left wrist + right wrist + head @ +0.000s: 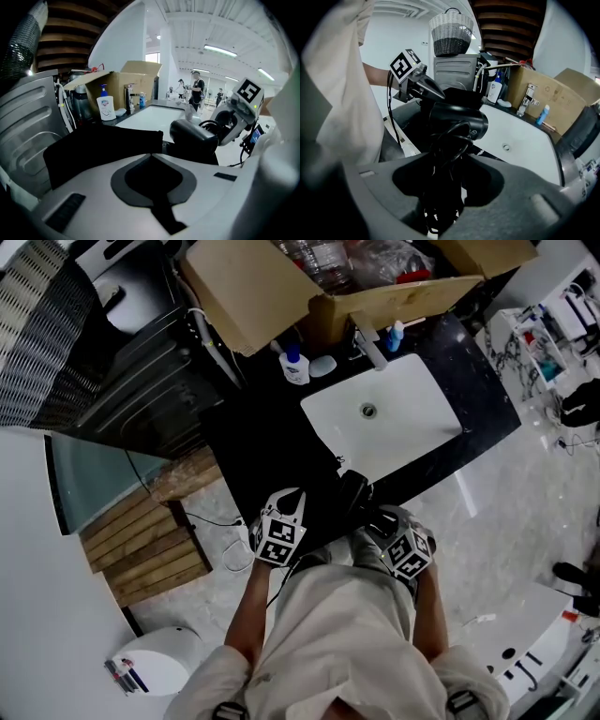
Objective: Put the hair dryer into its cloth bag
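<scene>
The job has begun, but the main part is not done. The black hair dryer point(459, 119) is not in its bag yet. The right gripper point(449, 171) holds it up at the near edge of the black bench point(253, 437), in front of the white sink point(394, 418). Its jaws are closed around the handle. The black cord point(450, 140) is wound in loops on that handle, so it looks tidy and ready.

The left gripper point(151, 159) has its jaws pressed tight together on the edge of the soft black cloth bag point(103, 150). The bag stands up like a flat dark sheet just past the jaws. Its mouth does not look open — I cannot see a hole for the dryer to go in.

The dryer is just beside the bag, on the bag's right in the left gripper view. I cannot tell if they touch.

What is left, I think: the bag's mouth must be pulled open, and then the dryer must slide all the way in, cord and all. One pinch on one edge may not hold the mouth wide — that could be the tricky bit.

A brown cardboard box point(253, 296) and a white soap bottle with a blue top point(294, 367) sit behind the sink.
</scene>
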`<state>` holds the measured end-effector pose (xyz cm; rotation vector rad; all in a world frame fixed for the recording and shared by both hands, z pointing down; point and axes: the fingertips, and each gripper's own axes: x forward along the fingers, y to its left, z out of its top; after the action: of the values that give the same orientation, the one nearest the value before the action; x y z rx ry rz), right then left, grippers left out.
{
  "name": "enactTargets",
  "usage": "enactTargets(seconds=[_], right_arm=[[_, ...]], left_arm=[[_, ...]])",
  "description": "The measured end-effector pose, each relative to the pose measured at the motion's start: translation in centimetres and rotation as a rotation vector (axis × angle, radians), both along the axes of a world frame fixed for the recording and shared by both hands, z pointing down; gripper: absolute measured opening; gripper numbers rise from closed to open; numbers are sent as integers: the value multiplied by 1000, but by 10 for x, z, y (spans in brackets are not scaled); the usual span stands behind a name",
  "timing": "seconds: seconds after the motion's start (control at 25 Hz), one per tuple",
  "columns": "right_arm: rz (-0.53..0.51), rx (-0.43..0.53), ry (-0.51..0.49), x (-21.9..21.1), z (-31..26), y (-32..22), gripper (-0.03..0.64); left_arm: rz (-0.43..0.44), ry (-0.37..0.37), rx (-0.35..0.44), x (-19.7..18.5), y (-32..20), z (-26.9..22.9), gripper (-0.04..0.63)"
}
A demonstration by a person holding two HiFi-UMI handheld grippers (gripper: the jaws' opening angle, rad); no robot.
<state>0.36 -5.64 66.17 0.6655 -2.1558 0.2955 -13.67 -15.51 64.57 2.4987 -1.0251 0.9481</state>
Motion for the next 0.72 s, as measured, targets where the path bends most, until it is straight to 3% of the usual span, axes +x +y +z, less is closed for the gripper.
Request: enactTargets(seconds=[0.28, 0.72], right_arm=[[-8, 1, -74, -5, -9, 5, 189], [-74, 9, -147, -29, -21, 6, 187]], left_arm=[[-58, 62, 32, -3, -3, -30, 6], [-101, 73, 72, -2, -3, -50, 6]])
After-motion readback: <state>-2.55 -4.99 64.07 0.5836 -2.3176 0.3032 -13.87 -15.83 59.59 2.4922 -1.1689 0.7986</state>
